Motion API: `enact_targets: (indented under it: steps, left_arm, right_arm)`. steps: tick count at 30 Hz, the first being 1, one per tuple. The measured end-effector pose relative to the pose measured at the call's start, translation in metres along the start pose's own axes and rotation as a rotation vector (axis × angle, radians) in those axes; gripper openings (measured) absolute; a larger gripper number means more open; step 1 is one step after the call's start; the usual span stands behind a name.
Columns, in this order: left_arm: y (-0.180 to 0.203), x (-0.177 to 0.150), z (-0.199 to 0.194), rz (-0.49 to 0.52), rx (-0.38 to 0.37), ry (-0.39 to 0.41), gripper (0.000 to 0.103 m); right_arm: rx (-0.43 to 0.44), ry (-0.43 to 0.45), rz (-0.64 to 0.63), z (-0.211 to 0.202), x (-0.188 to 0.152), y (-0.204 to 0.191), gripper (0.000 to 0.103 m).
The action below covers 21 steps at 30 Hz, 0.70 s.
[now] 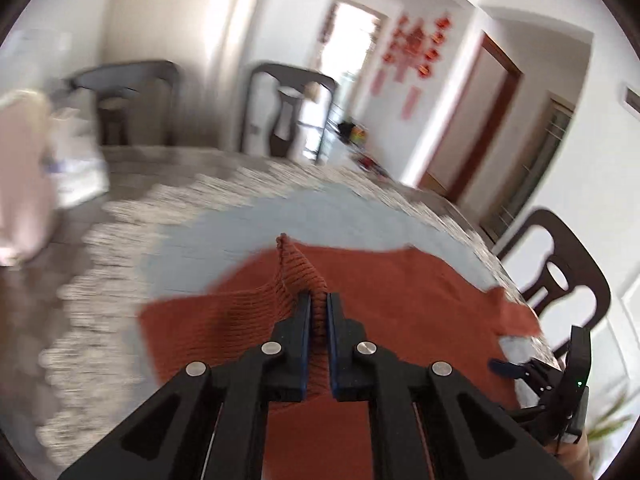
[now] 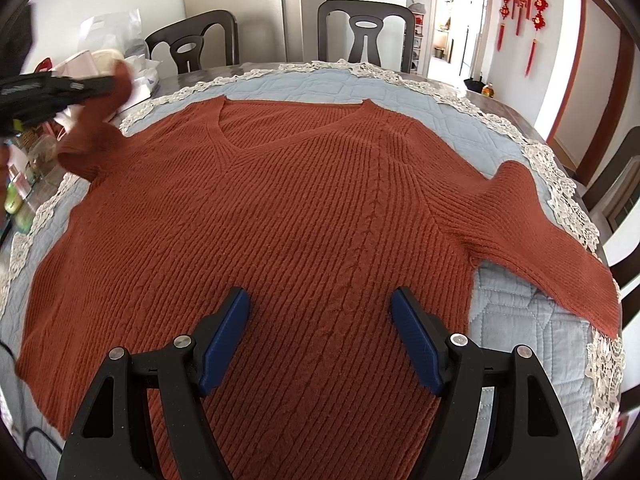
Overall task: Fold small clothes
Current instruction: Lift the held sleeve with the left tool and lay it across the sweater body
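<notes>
Sweater: spread flat on quilt for folding.
Left gripper: clamped on sleeve, 10 o'clock, lifted for folding inward.
Right gripper: jaws apart, empty, above hem.

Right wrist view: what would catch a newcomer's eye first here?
A rust-red knit sweater lies spread front-up across the blue quilted table cover, filling the view. At upper left, the left gripper is shut on one sleeve, lifted off the table. The right gripper hangs open above the hem.
</notes>
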<state>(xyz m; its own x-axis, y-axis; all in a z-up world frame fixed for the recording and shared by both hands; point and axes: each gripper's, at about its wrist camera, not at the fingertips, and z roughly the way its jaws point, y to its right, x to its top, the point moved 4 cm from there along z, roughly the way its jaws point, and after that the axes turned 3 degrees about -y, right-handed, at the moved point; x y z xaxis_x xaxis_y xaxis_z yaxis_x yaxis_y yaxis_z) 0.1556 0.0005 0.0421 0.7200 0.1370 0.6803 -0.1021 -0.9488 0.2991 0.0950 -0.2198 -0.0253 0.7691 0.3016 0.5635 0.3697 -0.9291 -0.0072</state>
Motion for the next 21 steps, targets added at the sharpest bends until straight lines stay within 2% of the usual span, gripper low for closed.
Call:
enact_targets:
  steps: [5, 7, 9, 11, 13, 15, 18, 20, 21]
  left_arm:
    - [0.029, -0.019, 0.064, -0.003, -0.142, -0.142, 0.01]
    - [0.034, -0.024, 0.066, -0.008, -0.185, -0.146, 0.013]
    - [0.031, -0.021, 0.054, -0.004, -0.197, -0.097, 0.023]
    - [0.019, -0.019, 0.034, 0.001, -0.162, -0.042, 0.033]
    - [0.003, -0.014, 0.017, -0.003, -0.1, 0.014, 0.036]
    - [-0.015, -0.013, 0.002, -0.027, -0.068, 0.06, 0.039]
    - [-0.04, -0.014, -0.003, -0.073, -0.029, 0.074, 0.039]
    - [-0.046, -0.016, 0.001, -0.081, 0.012, 0.056, 0.039]
    - [-0.047, -0.015, 0.005, -0.078, 0.025, 0.048, 0.039]
  right_arm:
    - [0.0, 0.0, 0.0, 0.0, 0.0, 0.0, 0.074]
    - [-0.001, 0.0, -0.001, 0.0, 0.0, 0.0, 0.074]
    - [-0.003, 0.0, -0.002, 0.0, 0.0, 0.0, 0.074]
    - [0.001, 0.0, 0.001, 0.0, 0.0, 0.0, 0.074]
    - [0.017, 0.004, 0.012, -0.001, 0.0, 0.003, 0.074]
    - [0.024, -0.002, 0.033, -0.004, 0.002, 0.004, 0.074]
    - [0.119, 0.021, 0.078, -0.015, 0.016, -0.005, 0.073]
    - [0.181, 0.042, 0.079, -0.018, 0.03, -0.016, 0.072]
    - [0.199, 0.044, 0.077, -0.016, 0.037, -0.021, 0.067]
